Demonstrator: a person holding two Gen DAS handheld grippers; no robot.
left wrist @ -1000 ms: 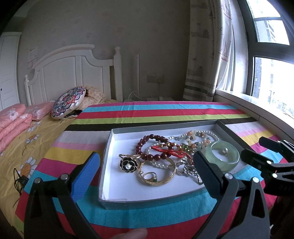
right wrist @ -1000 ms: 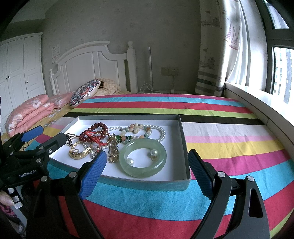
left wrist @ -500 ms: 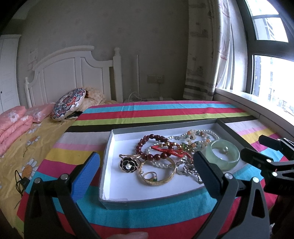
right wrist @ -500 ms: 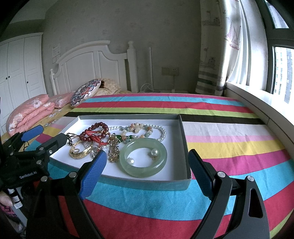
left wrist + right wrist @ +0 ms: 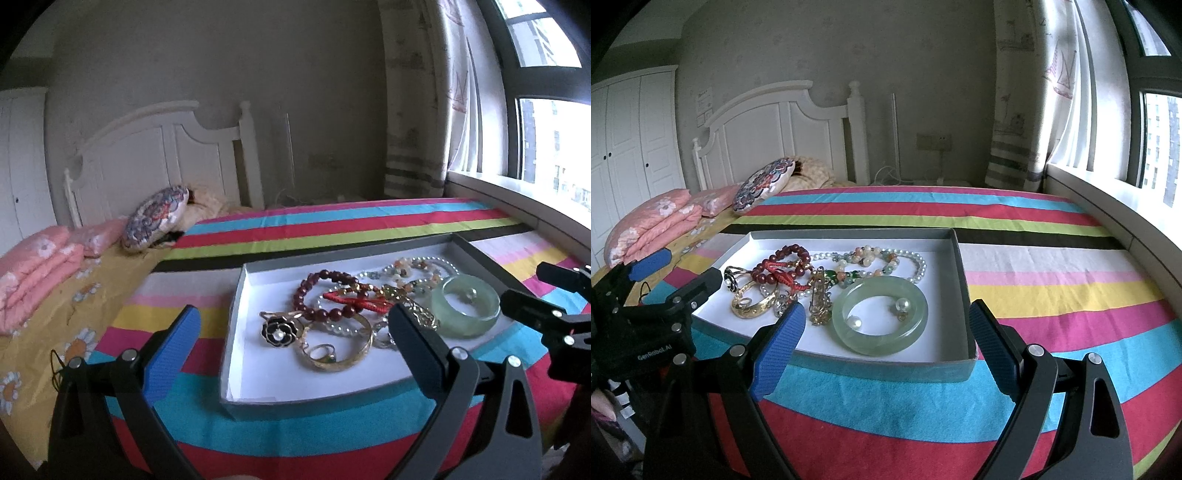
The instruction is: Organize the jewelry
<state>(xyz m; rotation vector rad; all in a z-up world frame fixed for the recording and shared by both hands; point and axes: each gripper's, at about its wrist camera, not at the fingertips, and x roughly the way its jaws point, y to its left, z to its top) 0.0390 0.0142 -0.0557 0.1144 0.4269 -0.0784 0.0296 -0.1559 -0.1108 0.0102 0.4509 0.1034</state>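
A shallow grey box (image 5: pixel 955 369) w/ white floor sits on a striped cloth (image 5: pixel 1052 295) over the bed. All the jewelry is inside it, bunched toward the middle and right.

Contents, seen from the right wrist:
- jade bangle (image 5: pixel 881 315) flat at near right, two pearl earrings (image 5: pixel 901 304) lying inside its ring
- pearl strand (image 5: pixel 918 264) and a mixed-stone bead strand (image 5: pixel 871 260) at the far side
- dark red bead bracelet (image 5: pixel 783 258) w/ a red cord (image 5: pixel 783 277) across it, left of centre
- gold bangle (image 5: pixel 755 304) at near left, a ring (image 5: pixel 323 352) inside it
- black flower brooch (image 5: pixel 279 330) at far left of the heap
- small gold and silver pieces tangled in the middle, too mixed to tell apart

Left half of the box floor is bare white.

Right claw (image 5: pixel 886 349): jaws wide apart, nothing between the pads, hovering over the near rim; jade bangle lies just beyond the gap.

Left claw (image 5: pixel 291 349): also spread wide, holding nothing, near the box's near-left side; brooch and gold bangle sit just past its gap.
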